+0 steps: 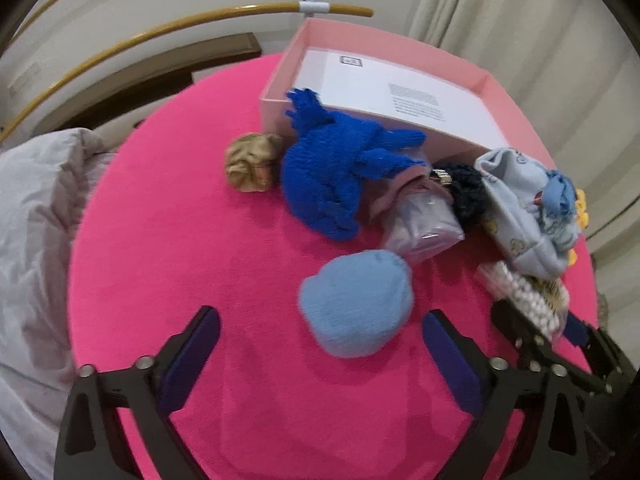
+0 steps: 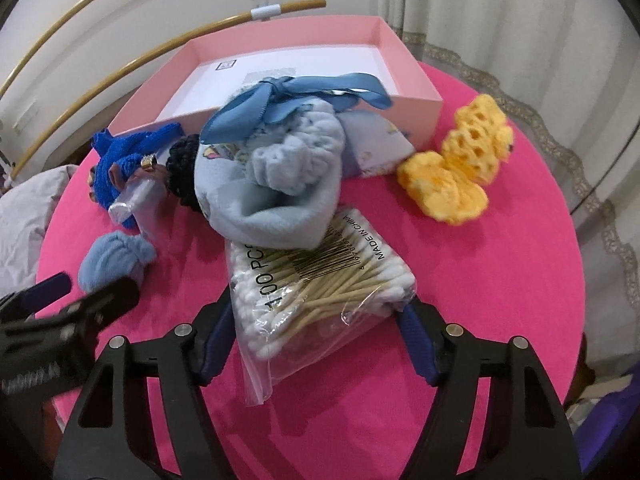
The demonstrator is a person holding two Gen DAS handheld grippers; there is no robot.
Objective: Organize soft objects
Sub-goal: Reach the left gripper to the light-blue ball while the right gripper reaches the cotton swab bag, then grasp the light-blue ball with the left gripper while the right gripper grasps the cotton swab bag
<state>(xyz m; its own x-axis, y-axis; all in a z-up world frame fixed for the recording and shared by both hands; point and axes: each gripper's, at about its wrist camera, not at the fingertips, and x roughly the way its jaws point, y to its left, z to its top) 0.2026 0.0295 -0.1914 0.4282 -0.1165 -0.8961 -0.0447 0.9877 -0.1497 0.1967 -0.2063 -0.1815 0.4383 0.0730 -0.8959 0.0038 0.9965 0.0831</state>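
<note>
A pale blue soft ball [image 1: 356, 304] lies on the pink round table [image 1: 200, 200], just ahead of my open left gripper [image 1: 320, 340]; it also shows in the right wrist view [image 2: 112, 262]. A royal-blue knit piece [image 1: 336, 168], a tan scrunchie [image 1: 250, 162], a dark knit item [image 1: 468, 192] and a light blue fleece bundle [image 2: 276, 184] with a blue ribbon [image 2: 260, 104] lie before the open pink box [image 2: 408, 92]. A yellow crochet piece [image 2: 460, 164] lies at the right. My open right gripper [image 2: 320, 328] straddles a bag of cotton swabs [image 2: 312, 292].
A clear plastic-wrapped roll [image 1: 424, 224] lies under the royal-blue knit. Grey bedding [image 1: 32, 216] lies off the table's left edge. Curtains [image 2: 520, 20] hang behind at the right. A curved golden rail [image 1: 160, 28] runs behind the box.
</note>
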